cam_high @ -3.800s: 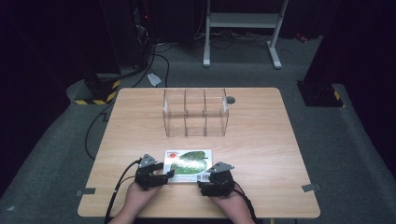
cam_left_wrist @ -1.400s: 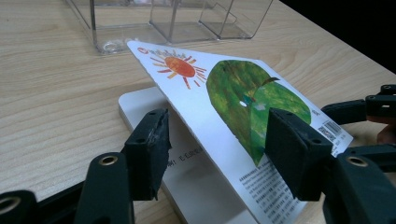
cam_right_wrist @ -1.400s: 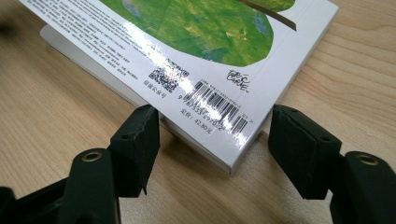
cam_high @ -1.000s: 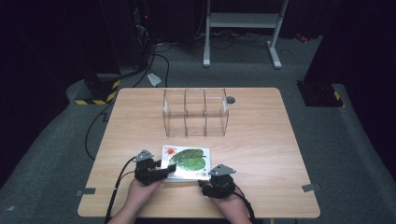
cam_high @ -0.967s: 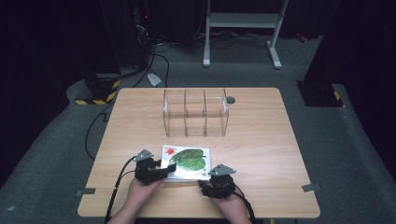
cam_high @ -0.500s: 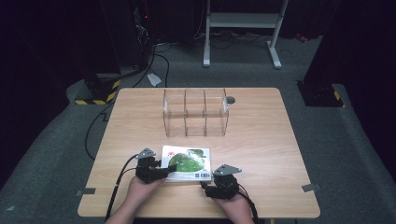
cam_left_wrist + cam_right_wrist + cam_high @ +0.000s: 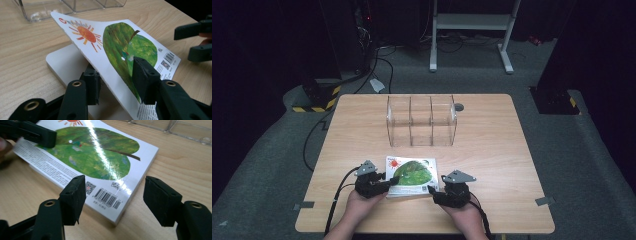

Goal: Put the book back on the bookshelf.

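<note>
High view: picture book (image 7: 411, 176) flat at the near edge of the wooden table (image 7: 492, 150), between left gripper (image 7: 382, 183) and right gripper (image 7: 438, 192); clear three-bay organizer (image 7: 421, 121) well apart, farther back.

Left gripper view: jaws just closing, now pinched on the cover (image 7: 117, 50) alone, one pad (image 7: 142, 77) on top, the other beneath; cover peeled up and tilted, white page (image 7: 65, 65) bare below. Step in hand, likely: opening the book by its cover.

Right gripper view: jaws spread wide, gripping nothing, hovering just short of the barcode corner (image 7: 107, 197) of the book. Next move, probably: swing the cover over while steadying the block, without creasing the thin board.
</note>
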`<state>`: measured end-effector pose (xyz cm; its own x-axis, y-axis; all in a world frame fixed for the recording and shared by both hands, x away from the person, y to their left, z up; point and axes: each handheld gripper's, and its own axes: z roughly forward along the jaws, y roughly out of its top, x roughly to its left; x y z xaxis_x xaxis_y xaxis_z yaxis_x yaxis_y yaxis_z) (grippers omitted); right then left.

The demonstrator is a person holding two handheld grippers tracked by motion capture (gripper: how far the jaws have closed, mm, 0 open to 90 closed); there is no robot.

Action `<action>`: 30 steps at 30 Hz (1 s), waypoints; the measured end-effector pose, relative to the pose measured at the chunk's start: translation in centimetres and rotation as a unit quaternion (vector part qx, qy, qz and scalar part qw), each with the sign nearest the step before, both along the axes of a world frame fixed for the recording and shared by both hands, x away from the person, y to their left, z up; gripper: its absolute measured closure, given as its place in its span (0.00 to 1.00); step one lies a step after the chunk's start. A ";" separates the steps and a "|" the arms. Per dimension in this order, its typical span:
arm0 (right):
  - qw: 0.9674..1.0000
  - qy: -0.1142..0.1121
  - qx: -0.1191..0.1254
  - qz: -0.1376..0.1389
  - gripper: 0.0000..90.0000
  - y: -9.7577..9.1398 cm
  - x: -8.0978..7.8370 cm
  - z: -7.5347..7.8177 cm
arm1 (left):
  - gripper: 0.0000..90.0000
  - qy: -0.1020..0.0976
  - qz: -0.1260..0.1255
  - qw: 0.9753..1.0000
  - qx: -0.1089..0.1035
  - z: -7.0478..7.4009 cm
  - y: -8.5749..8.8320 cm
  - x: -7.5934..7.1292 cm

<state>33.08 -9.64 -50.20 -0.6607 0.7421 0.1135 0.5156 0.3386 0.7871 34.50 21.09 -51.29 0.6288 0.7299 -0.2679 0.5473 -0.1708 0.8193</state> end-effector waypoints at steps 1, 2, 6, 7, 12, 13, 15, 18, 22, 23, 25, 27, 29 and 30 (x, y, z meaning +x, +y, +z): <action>1.000 0.000 -0.006 -0.002 0.41 0.1 0.2 0.1 | 0.66 -0.004 -0.002 1.000 0.000 0.1 0.0 -0.1; 1.000 0.007 -0.004 -0.007 0.40 0.2 0.4 0.1 | 0.67 -0.011 -0.005 1.000 -0.004 0.2 0.1 -0.2; 1.000 -0.003 0.015 -0.016 0.40 0.1 0.5 -0.4 | 0.69 -0.027 -0.011 1.000 -0.004 0.5 0.0 -0.6; 1.000 -0.006 0.019 -0.012 0.39 0.0 0.5 -0.6 | 0.70 -0.029 -0.012 1.000 -0.006 0.5 -0.1 -0.6; 0.999 -0.012 0.026 -0.019 0.36 -0.8 0.6 -0.4 | 0.70 -0.041 -0.013 0.999 0.002 0.7 -0.2 -0.8; 0.999 -0.007 0.028 -0.022 0.36 -0.9 0.6 -0.4 | 0.70 -0.044 -0.014 0.999 0.003 0.7 -0.2 -0.9; 0.999 -0.002 0.030 -0.025 0.36 -1.0 0.6 -0.5 | 0.70 -0.048 -0.015 0.999 0.001 0.8 -0.2 -0.9; 0.999 0.009 0.025 -0.022 0.36 -0.9 0.6 -1.0 | 0.71 -0.054 -0.016 0.998 0.001 0.9 -0.2 -1.0; 0.999 0.017 0.031 -0.020 0.35 -0.8 0.6 -1.1 | 0.71 -0.066 -0.021 0.998 0.009 1.1 -0.3 -1.2; 0.999 0.015 0.033 -0.019 0.35 -0.8 0.6 -1.0 | 0.71 -0.073 -0.023 0.997 0.010 1.3 -0.4 -1.3; 0.999 0.021 0.037 -0.018 0.34 -0.7 0.6 -1.0 | 0.71 -0.088 -0.027 0.996 0.017 1.5 -0.5 -1.6; 0.999 0.024 0.040 -0.015 0.34 -0.7 0.6 -1.0 | 0.71 -0.096 -0.032 0.995 0.021 1.5 -0.6 -1.8; 0.999 0.023 0.040 -0.014 0.33 -0.6 0.6 -1.1 | 0.71 -0.105 -0.036 0.994 0.022 1.7 -0.6 -1.9; 0.999 0.027 0.038 -0.014 0.33 -0.5 0.5 -1.1 | 0.71 -0.108 -0.036 0.993 0.024 1.7 -0.6 -2.0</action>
